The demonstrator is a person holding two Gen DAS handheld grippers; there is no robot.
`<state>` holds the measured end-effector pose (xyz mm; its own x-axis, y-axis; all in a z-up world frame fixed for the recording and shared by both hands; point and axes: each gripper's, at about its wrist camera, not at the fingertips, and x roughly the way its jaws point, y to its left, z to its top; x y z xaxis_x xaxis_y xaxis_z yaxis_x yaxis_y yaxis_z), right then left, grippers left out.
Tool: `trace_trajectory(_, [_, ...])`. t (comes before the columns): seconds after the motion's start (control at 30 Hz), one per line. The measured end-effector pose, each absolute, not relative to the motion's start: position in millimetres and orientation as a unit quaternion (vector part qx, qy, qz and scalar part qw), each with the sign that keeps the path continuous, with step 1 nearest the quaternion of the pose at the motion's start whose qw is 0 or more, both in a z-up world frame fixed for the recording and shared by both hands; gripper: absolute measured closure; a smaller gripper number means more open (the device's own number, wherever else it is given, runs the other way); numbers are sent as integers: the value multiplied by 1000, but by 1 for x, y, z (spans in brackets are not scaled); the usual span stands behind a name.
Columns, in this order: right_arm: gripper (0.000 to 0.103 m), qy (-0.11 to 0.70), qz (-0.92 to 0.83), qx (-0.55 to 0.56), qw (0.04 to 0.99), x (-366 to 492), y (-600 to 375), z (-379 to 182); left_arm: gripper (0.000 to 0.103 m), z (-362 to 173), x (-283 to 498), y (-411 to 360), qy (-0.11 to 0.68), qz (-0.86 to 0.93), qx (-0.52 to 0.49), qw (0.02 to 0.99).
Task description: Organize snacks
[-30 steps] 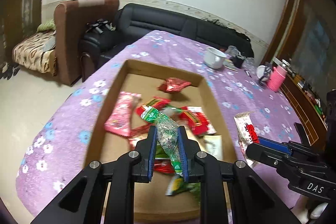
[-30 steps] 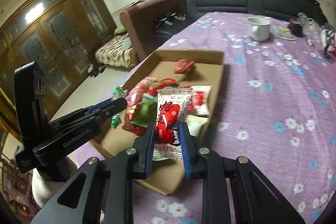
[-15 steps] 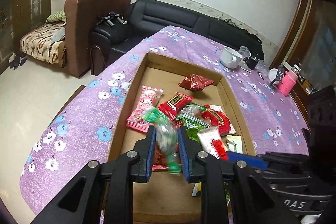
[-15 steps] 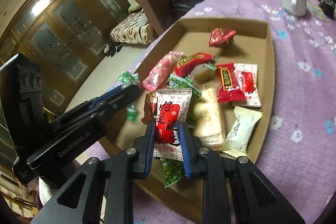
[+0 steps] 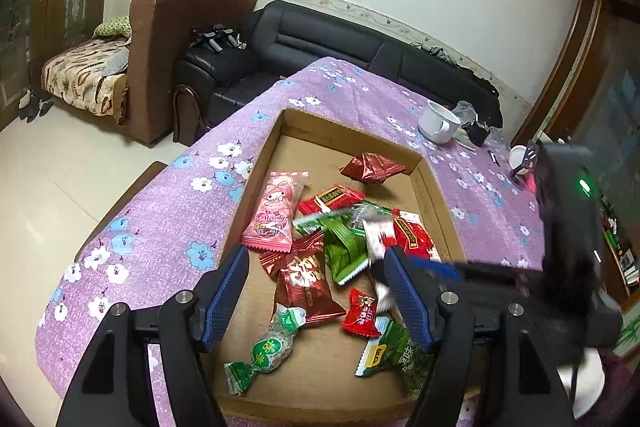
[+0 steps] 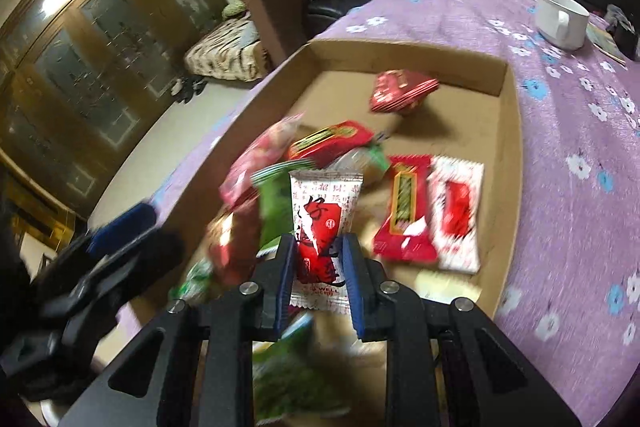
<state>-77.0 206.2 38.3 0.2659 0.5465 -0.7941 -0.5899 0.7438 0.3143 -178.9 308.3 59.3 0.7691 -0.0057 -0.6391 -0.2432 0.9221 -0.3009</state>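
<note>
Nearest the cardboard tray's (image 5: 256,163) front wall, the left gripper (image 5: 316,295) hangs with its fingers (image 5: 224,291) spread wide; they have just been opening, and nothing is pinched between them. Directly under them, on the tray floor near that front wall, lies the green twist-wrapped candy (image 5: 268,347), its long axis running diagonally from the front-left corner up toward the tray's middle, one twisted end pointing at the front wall.

The right gripper (image 6: 318,279) hovers over the tray's front half, fingers (image 6: 286,279) pinching a white-and-red snack packet (image 6: 324,223). The packet stands upright in the grip, long axis in line with the fingers, free top end pointing toward the tray's far wall.

Deeper in, a heap of red, green and pink packets fills the tray's middle, and a lone dark red packet (image 5: 372,167) sits near the far wall. Beyond the tray a white mug (image 6: 560,17) stands on the purple-clothed worktop (image 6: 580,131).

Risk, as I judge it: the two grippers are close together over the tray's front, so they could knock each other; and a release from this height onto the heap could let the packet slide or tip over the low side wall
</note>
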Motion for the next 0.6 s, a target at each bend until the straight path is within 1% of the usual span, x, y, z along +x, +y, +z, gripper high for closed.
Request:
trace_trajectory(0.17, [80, 488, 340, -20, 803, -64, 202, 39, 29, 59, -179, 308, 337, 66, -188, 920])
trace_trajectory(0.27, [78, 481, 378, -20, 791, -76, 201, 46, 26, 63, -181, 307, 329, 69, -187, 923])
trace_trajectory(0.37, [56, 452, 379, -24, 807, -91, 195, 63, 22, 69, -183, 304, 321, 75, -181, 927])
trace_trajectory(0.4, [53, 443, 376, -21, 814, -94, 190, 68, 21, 71, -184, 302, 318, 78, -175, 929])
trace_trajectory(0.53, [53, 423, 362, -1, 831, -107, 165, 77, 16, 80, -190, 292, 302, 100, -148, 936])
trace_trajectory(0.6, [52, 418, 352, 13, 838, -113, 150, 79, 11, 86, -192, 285, 293, 124, -127, 940])
